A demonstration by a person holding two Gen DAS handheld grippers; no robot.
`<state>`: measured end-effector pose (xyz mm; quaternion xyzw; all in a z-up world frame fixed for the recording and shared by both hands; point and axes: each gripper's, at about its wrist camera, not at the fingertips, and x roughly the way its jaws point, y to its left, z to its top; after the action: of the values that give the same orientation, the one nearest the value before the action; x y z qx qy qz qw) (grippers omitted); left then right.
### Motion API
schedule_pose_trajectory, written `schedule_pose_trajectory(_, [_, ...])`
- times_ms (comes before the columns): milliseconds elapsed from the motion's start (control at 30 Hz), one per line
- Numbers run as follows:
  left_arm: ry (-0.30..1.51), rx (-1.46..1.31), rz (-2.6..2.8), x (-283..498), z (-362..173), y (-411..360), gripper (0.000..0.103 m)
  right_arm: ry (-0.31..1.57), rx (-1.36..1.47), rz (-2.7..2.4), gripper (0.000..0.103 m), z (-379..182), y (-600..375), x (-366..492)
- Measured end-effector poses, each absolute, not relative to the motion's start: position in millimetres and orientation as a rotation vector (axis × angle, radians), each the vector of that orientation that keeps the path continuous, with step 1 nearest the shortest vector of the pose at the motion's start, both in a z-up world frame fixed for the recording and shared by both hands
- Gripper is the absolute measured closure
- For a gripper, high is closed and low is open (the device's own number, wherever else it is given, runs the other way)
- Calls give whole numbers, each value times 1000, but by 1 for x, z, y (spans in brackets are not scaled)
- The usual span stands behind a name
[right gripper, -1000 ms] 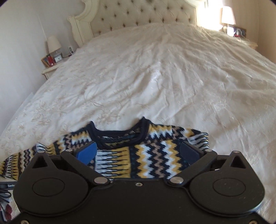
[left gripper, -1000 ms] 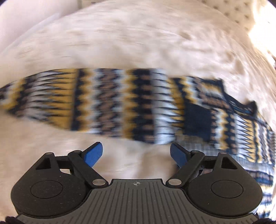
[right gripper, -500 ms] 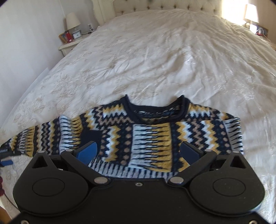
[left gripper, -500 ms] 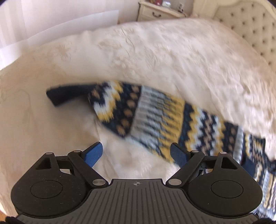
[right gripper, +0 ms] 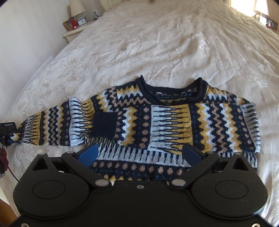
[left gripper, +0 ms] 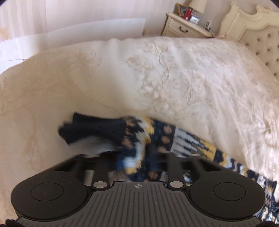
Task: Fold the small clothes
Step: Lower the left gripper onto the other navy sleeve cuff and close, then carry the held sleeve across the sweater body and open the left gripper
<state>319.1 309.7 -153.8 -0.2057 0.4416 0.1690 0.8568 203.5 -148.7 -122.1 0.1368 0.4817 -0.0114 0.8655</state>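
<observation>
A small knitted sweater [right gripper: 167,120] with navy, yellow and white zigzag bands lies flat on the cream bedspread [right gripper: 157,43], collar away from me. Its left sleeve [right gripper: 52,129] stretches out to the left. In the left wrist view my left gripper [left gripper: 137,160] is shut on that sleeve [left gripper: 139,138] near its navy cuff [left gripper: 90,129], which sticks out past the fingers. The picture there is blurred. My right gripper [right gripper: 139,153] is open and empty, hovering over the sweater's lower hem. The left gripper [right gripper: 7,129] shows at the far left of the right wrist view.
The bed's left edge [left gripper: 52,57] runs close behind the cuff. A nightstand [left gripper: 184,26] with a lamp and frames stands by the tufted headboard [left gripper: 261,41]. A second nightstand with a lamp [right gripper: 261,10] is at the far right.
My left gripper has closed on the sleeve near its cuff; it was open before. My right gripper has risen and pulled back, so more of the sweater shows.
</observation>
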Motion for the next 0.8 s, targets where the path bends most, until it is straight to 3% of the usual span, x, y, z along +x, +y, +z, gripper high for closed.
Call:
schedule_pose_trajectory(267, [787, -332, 221, 311, -91, 268, 97, 1061, 328, -9, 1, -140, -159, 195])
schedule_pose_trajectory(567, [612, -174, -81, 290, 1, 134, 97, 1076, 379, 53, 2, -149, -185, 179])
schedule_pose_trajectory(800, [624, -134, -298, 291, -7, 14, 97, 1068, 427, 34, 2, -152, -227, 162])
